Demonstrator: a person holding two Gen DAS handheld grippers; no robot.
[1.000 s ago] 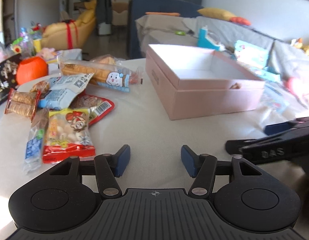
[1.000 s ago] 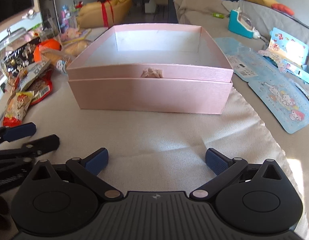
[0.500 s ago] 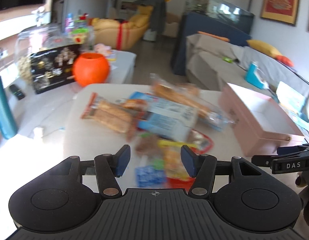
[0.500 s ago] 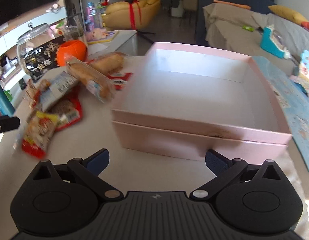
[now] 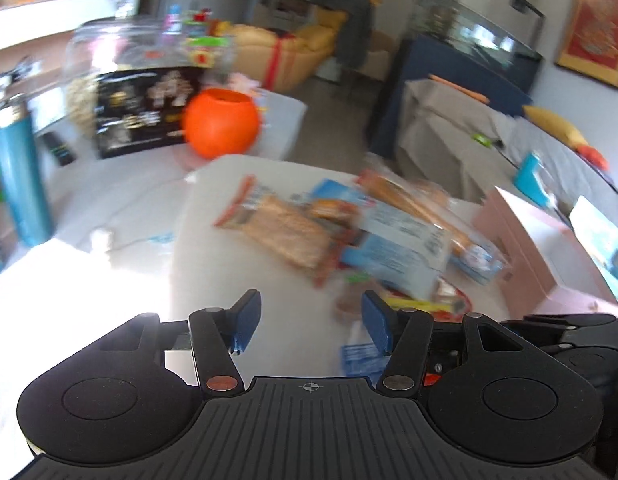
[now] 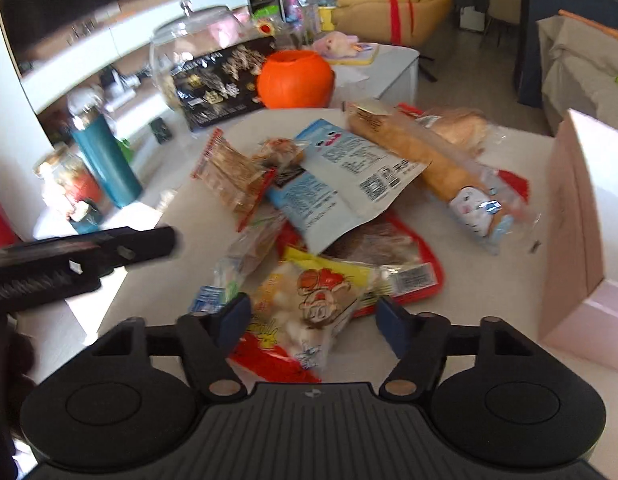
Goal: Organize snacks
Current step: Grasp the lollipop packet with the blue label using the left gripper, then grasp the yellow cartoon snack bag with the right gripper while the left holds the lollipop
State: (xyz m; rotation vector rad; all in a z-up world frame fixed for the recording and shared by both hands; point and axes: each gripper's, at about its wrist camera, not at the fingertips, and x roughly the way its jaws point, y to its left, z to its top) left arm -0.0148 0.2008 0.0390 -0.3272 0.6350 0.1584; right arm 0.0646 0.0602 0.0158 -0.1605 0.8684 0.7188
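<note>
**Lining up on the nearest packet**

Nearest to us, our right gripper (image 6: 311,320) has its jaws spread wide with nothing between them, straddling the yellow-and-red candy bag (image 6: 309,304) at the front of the snack pile. Our left gripper (image 5: 309,322) is likewise released and empty, off to the pile's left side. Just behind the candy bag lie the red-edged packet (image 6: 401,256) and the white-and-blue pouch (image 6: 341,184), which overlaps it; beyond that, the long bread roll wrapper (image 6: 433,164) and the cracker pack (image 6: 233,172). To the pile's right stands the pink box (image 6: 581,224), which we judge to be the destination. We should come down squarely on the candy bag's middle, pinch only that bag, and lift before swinging toward the box.
</note>
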